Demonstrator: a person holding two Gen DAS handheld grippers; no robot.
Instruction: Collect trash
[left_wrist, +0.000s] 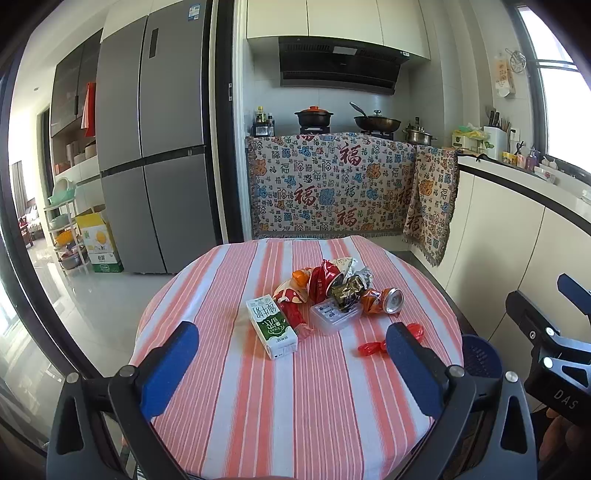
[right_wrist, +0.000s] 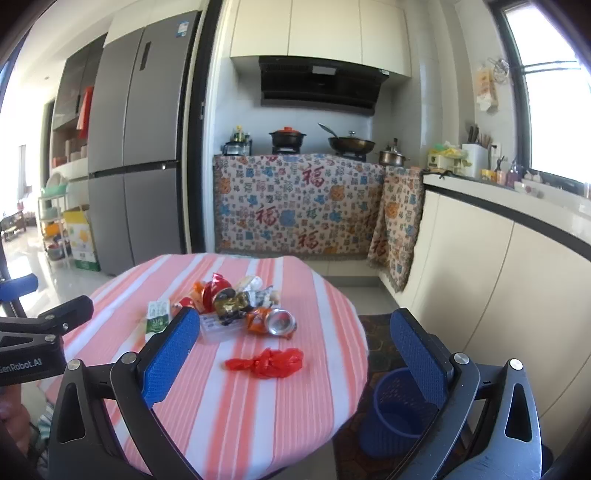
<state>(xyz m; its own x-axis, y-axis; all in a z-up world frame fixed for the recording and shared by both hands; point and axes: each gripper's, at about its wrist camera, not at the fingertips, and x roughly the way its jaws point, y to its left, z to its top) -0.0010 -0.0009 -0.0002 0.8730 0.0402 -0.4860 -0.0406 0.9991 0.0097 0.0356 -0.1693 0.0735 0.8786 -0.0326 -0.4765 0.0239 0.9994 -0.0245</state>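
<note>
A pile of trash lies in the middle of the round striped table (left_wrist: 295, 406). It holds a green-and-white milk carton (left_wrist: 271, 325), a crushed orange can (left_wrist: 384, 301), a clear plastic box (left_wrist: 334, 314) and crumpled wrappers (left_wrist: 325, 280). A red plastic bag (right_wrist: 269, 363) lies apart, nearer to me. My left gripper (left_wrist: 291, 362) is open over the near side of the table, short of the carton. My right gripper (right_wrist: 295, 350) is also open, with the red bag and the can (right_wrist: 275, 321) showing between its fingers, untouched.
A blue mesh bin (right_wrist: 399, 410) stands on the floor by the table's right edge. Beyond the table are a cloth-draped stove counter (left_wrist: 332, 184), a grey fridge (left_wrist: 155, 147) on the left and white cabinets (right_wrist: 498, 277) along the right.
</note>
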